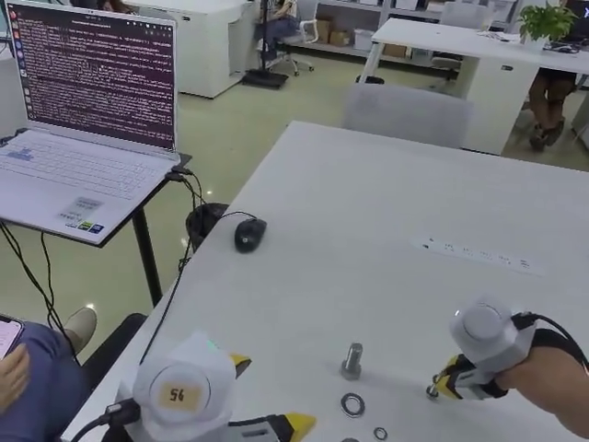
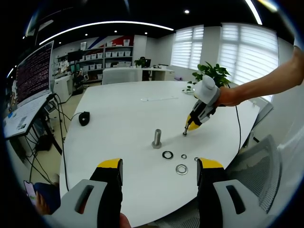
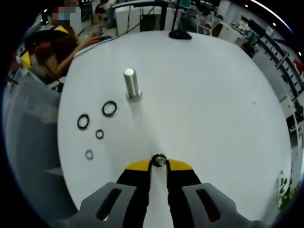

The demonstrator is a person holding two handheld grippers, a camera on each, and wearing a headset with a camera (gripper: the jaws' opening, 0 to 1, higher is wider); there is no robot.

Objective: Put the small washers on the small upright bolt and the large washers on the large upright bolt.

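Left gripper (image 2: 160, 166) jaws apart; washers (image 2: 182, 169), large bolt (image 2: 156, 138) ahead.

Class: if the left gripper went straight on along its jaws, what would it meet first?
Probably the loose washers on the table, lying just ahead of the open left gripper, with the large upright bolt behind them. Its height is unclear, so it may clear them and reach the bolt first.

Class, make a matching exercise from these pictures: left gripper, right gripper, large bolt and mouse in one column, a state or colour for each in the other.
1. left gripper
2. right gripper
3. large bolt
4. mouse

A. black
B. jaws wide apart
C. standing upright
D. shut on the small bolt

Pairs: 1-B, 2-D, 3-C, 4-A
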